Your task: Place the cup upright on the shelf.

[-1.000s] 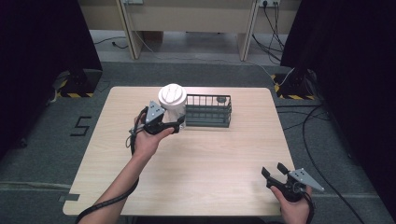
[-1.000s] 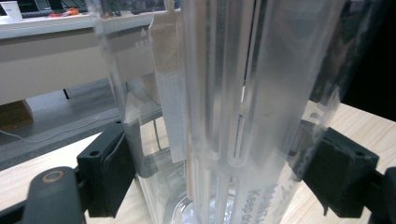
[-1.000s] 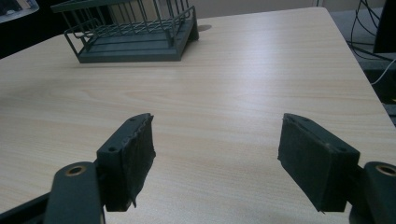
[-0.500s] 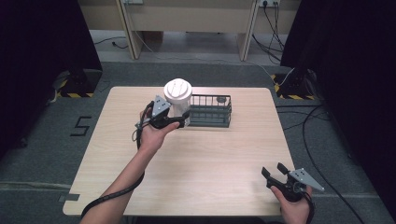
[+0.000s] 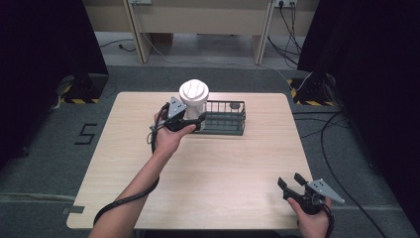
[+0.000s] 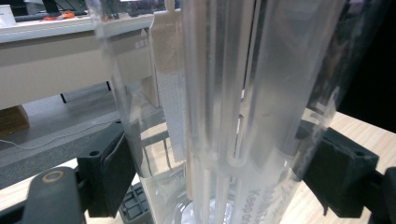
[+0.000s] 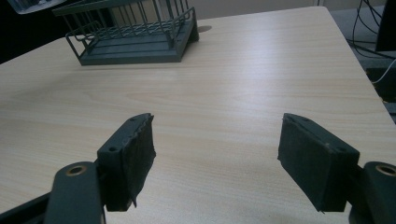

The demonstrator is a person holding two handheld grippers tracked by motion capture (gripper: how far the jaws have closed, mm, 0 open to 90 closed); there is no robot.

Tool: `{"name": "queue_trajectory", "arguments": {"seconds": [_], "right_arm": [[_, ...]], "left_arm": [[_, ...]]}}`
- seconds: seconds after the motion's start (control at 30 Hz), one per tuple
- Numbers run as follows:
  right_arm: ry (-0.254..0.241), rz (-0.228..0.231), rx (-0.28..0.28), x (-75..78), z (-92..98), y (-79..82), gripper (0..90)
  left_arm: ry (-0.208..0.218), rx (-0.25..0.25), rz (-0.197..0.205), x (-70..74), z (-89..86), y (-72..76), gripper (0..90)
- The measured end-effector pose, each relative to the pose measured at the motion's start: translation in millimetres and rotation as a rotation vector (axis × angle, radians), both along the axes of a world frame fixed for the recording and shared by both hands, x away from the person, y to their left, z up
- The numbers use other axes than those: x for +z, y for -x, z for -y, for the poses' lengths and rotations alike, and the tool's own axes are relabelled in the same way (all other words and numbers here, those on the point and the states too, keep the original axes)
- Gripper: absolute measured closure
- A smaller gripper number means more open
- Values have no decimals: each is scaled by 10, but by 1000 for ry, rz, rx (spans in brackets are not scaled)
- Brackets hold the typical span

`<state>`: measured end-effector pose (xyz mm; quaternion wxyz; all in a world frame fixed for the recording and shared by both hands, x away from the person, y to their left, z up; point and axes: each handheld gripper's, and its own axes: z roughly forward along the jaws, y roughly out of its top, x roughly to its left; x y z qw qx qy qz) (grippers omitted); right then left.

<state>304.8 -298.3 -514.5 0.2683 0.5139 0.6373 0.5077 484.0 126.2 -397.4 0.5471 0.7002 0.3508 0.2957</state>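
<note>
- Table [image 5: 208, 163]: light wood, bare at the near side.
- Rack [image 5: 224, 117]: dark wire, at the far middle.
- Jar [image 5: 194, 101]: clear plastic with a white lid, upright at the rack's left end; its raised lettering is too blurred to read.
- Left gripper [image 5: 194, 123]: jaws clamped on the jar's sides.
- Right gripper [image 5: 291, 180]: jaws wide apart above the near right corner.

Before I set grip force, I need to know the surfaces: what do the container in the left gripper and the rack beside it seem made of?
The container looks like clear, glossy ribbed plastic: the room shows through its wall. Its lid appears opaque white plastic. The rack looks like dark-coated metal wire, thin bars with a matte finish. The table looks like pale wood-grain laminate.
</note>
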Motion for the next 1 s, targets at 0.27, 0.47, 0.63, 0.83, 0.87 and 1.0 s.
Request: {"name": "queue_trajectory", "arguments": {"seconds": [0.27, 0.47, 0.63, 0.83, 0.87, 1.0], "right_arm": [[4, 1, -2, 0, 0, 0, 275], [9, 0, 0, 1, -10, 5, 279], [5, 1, 0, 0, -1, 1, 280], [5, 1, 0, -1, 0, 1, 280], [3, 1, -1, -1, 0, 2, 280], [2, 1, -1, -1, 1, 2, 280]], "left_arm": [[0, 2, 1, 28, 31, -79, 178], [6, 0, 1, 46, 85, -133, 178], [-1, -4, -3, 55, 144, -190, 178], [-2, -10, 1, 91, 213, -248, 178], [-1, -9, 2, 100, 225, -268, 178], [-1, -8, -1, 100, 241, -292, 178]]}}
